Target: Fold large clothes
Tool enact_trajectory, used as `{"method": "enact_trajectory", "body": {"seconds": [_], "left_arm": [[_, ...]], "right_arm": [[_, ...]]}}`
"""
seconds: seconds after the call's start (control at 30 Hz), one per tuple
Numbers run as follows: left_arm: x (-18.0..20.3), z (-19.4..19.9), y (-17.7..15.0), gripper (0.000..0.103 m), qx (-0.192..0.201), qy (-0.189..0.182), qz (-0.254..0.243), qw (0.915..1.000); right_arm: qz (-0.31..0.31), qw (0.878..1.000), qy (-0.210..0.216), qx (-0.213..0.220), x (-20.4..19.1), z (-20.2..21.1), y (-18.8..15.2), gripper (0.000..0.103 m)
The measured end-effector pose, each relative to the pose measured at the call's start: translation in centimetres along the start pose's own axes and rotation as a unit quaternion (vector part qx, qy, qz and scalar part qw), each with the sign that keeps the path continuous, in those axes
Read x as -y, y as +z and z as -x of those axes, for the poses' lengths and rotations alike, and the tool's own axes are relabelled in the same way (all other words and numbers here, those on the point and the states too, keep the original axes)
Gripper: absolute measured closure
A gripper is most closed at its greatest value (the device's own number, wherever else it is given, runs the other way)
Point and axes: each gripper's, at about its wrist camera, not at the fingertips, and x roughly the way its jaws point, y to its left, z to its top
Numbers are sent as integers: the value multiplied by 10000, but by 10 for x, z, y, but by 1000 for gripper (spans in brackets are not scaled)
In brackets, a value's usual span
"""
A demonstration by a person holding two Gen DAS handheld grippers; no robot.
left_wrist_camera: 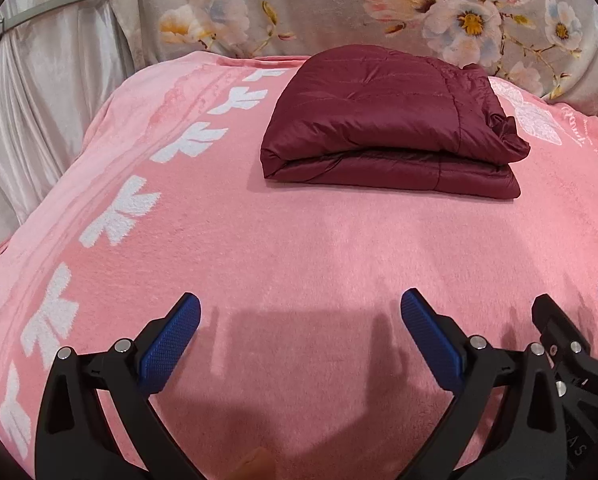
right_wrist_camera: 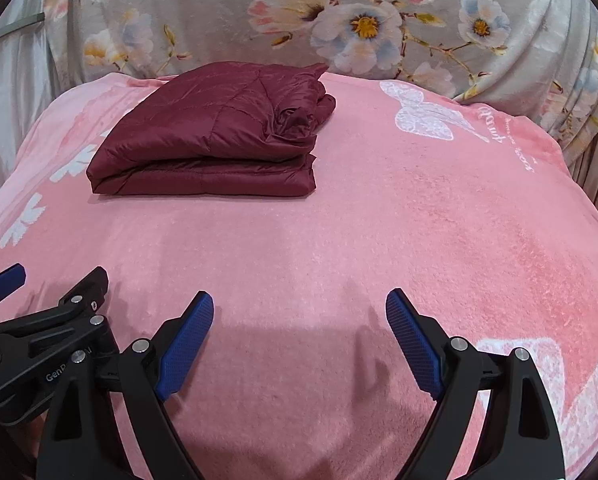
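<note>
A dark red quilted jacket (left_wrist_camera: 387, 120) lies folded into a thick rectangle at the far side of the pink blanket (left_wrist_camera: 299, 248). In the right wrist view the jacket (right_wrist_camera: 215, 132) sits far left. My left gripper (left_wrist_camera: 301, 312) is open and empty, low over the blanket, well short of the jacket. My right gripper (right_wrist_camera: 299, 308) is open and empty too, beside the left one. The right gripper's finger shows at the right edge of the left wrist view (left_wrist_camera: 555, 320). The left gripper shows at the left edge of the right wrist view (right_wrist_camera: 39, 320).
A grey floral blanket (left_wrist_camera: 339, 12) hangs behind the pink one. Pale satin cloth (left_wrist_camera: 39, 100) drapes at the far left. The pink blanket carries white flower prints (left_wrist_camera: 119, 216) on its left and a white butterfly print (right_wrist_camera: 423, 116) at its far right.
</note>
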Motion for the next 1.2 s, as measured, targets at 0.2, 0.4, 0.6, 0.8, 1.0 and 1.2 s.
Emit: {"method": "enact_trajectory", "body": {"seconds": [0.2,0.4,0.6,0.8,1.0,1.2], "left_arm": [[3,-1,1,5,-26,65,-35,10000],[4,-2,1,6,-2,77,-53,10000],[5,-1,0,7,-7,76,-61,10000],[5,-2,1,10,-29,89,-96,9999],[6,-2,1,12,-38,78,-120,9999],[6,-2,1,12,-39,65,-126,9999]], "right_arm": [[-61,9999,73,-95,0,-3,-1,17],[-87,9998,98,-117,1,-4,-2,17],[-67,9999,58,-105,2,-4,-3,17],[-21,9999,-36,-108,0,-4,-3,17],[-17,9999,-34,-113,0,-4,-2,17],[-21,9999,-34,-111,-2,-4,-2,17]]}}
